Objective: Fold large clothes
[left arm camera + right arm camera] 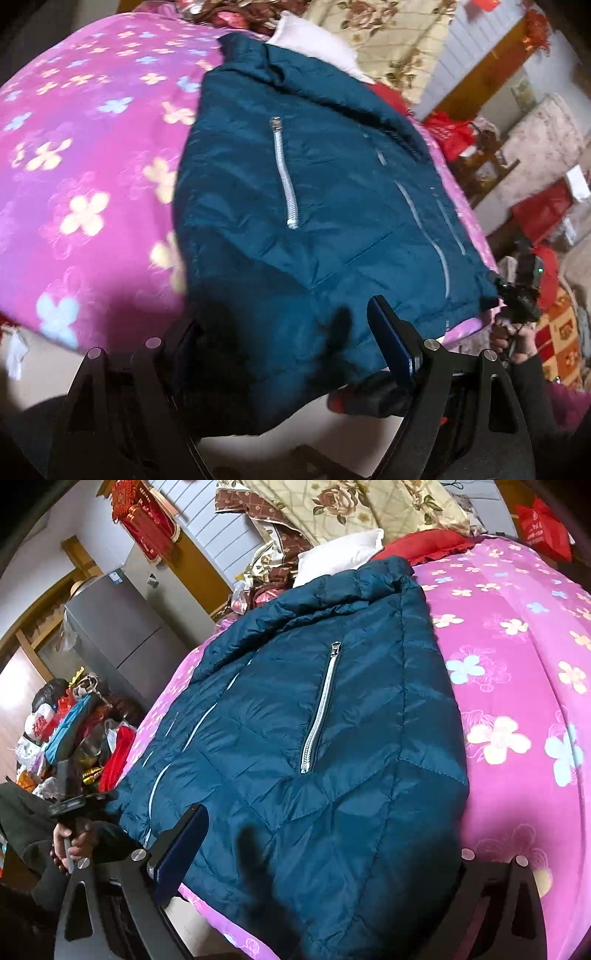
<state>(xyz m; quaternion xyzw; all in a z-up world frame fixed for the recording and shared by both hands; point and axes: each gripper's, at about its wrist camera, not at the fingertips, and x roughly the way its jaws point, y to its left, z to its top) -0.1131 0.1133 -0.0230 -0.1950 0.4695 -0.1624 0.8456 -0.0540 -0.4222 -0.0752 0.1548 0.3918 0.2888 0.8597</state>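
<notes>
A dark teal quilted puffer jacket with silver pocket zippers lies on a pink flowered quilt; it also shows in the right wrist view. My left gripper straddles the jacket's near hem, jaws wide apart; its right finger shows, the left one is hidden under fabric. My right gripper likewise straddles the hem, its left finger visible, the right one covered by the jacket. Whether either pinches the fabric is unclear. Each gripper also appears at the other view's edge, the right one and the left one.
The pink quilt covers the bed. A white pillow, red cushion and floral bedding lie at the far end. A grey fridge and piled bags stand beside the bed.
</notes>
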